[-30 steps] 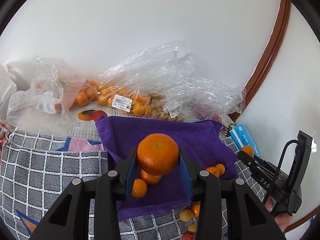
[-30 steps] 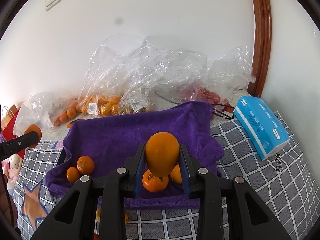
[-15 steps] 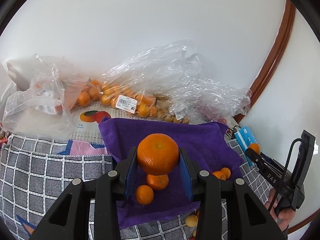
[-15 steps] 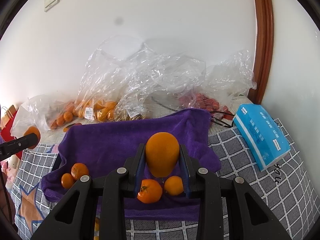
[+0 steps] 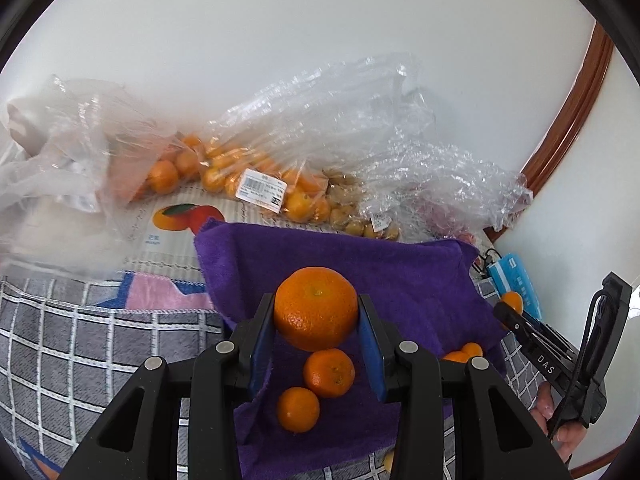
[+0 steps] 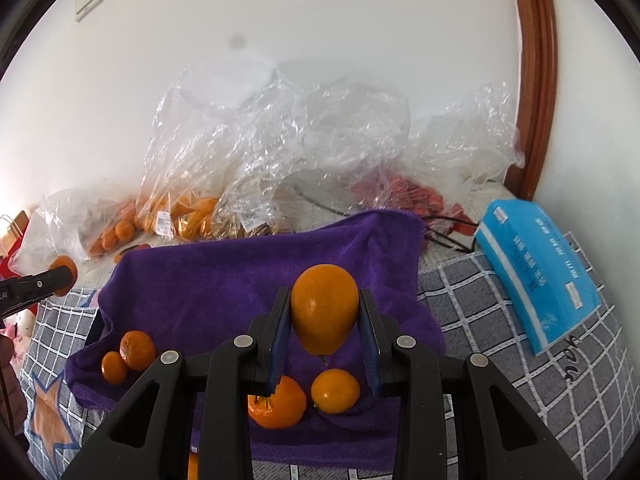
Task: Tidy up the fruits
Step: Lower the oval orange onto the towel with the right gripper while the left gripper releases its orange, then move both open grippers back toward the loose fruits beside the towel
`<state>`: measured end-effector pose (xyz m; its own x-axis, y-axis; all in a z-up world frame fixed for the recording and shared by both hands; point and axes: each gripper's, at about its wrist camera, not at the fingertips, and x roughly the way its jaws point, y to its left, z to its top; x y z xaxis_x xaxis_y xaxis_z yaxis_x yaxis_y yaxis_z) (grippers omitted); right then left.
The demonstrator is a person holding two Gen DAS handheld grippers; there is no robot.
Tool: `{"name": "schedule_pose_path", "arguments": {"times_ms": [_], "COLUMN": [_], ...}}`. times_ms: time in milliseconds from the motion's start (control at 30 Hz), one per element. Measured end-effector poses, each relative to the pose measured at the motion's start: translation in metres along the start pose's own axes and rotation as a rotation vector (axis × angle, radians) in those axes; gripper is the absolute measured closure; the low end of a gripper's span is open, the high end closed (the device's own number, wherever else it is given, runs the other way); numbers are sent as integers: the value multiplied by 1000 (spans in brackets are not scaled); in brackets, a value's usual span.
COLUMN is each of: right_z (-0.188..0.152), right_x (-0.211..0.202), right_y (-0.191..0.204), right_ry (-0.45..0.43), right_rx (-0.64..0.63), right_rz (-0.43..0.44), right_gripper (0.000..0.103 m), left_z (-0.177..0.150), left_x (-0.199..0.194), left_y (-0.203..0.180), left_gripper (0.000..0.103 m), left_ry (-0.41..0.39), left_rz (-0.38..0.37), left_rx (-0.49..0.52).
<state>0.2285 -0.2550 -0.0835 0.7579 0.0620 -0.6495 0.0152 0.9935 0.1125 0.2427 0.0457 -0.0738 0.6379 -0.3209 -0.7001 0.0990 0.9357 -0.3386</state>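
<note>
- So, the left gripper (image 5: 316, 336) has its blue fingers (image 5: 262, 340) clamped on a round mandarin (image 5: 315, 308), one pad on each side, held up above the purple towel (image 5: 400, 280).
- Right below it, two smaller mandarins (image 5: 329, 372) sit on the towel, touching each other, the lower one (image 5: 298, 409) nearest the camera.
- Over on the right gripper (image 6: 325, 332), the fingers (image 6: 368, 340) are pinching a smoother, egg-shaped orange fruit (image 6: 324, 308), pointed end down, also held clear of the towel.
- Under that one there's a mandarin with a green stem (image 6: 280, 402) and a small smooth yellow-orange fruit (image 6: 335, 391) side by side on the towel.
- Another pair of mandarins (image 6: 137, 350) rests near the towel's left edge in the right wrist view.
- Towel is spread over a grey checked cloth (image 6: 500, 320); what's under it I can't really tell, could be a bed or a bench.
- Behind the towel, against the white wall (image 6: 320, 20), there's a heap of crinkly clear plastic bags (image 6: 280, 136) with more orange fruit (image 5: 224, 176), some small brownish fruit and something red inside.
- Blue tissue pack (image 6: 536, 264) lies on the checked cloth to the right of the towel, well apart from the fruit.
- Part of a hand (image 5: 558, 420) shows on the right gripper's handle at the edge of the left wrist view.
</note>
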Motion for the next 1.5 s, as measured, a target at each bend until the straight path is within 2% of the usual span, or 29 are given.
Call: {"name": "schedule_pose_path", "arguments": {"times_ms": [233, 533, 833, 1000, 1133, 1200, 1300, 1433, 1500], "right_z": [-10, -26, -29, -29, -27, -26, -27, -32, -37], "right_x": [31, 60, 64, 55, 36, 23, 5, -17, -30], "right_y": [1, 7, 9, 15, 17, 17, 17, 26, 33], "right_ry": [53, 130, 145, 147, 127, 110, 101, 101, 90], "right_rx": [-15, -22, -16, -53, -51, -35, -7, -16, -37], "right_rz": [25, 40, 27, -1, -19, -25, -16, -19, -37], "right_gripper": [71, 71, 70, 70, 66, 56, 49, 49, 43], "left_z": [-5, -8, -10, -14, -13, -12, -15, -26, -35], "left_x": [37, 59, 71, 74, 64, 53, 29, -2, -15], "left_y": [-15, -15, -15, -15, -18, -20, -26, -32, -32], "left_gripper": [66, 66, 65, 65, 63, 59, 54, 51, 50], "left_ry": [65, 100, 134, 162, 163, 146, 112, 67, 64], "left_rz": [23, 50, 64, 67, 82, 73, 64, 70, 72], "left_rx": [37, 65, 67, 55, 47, 53, 71, 85, 73]}}
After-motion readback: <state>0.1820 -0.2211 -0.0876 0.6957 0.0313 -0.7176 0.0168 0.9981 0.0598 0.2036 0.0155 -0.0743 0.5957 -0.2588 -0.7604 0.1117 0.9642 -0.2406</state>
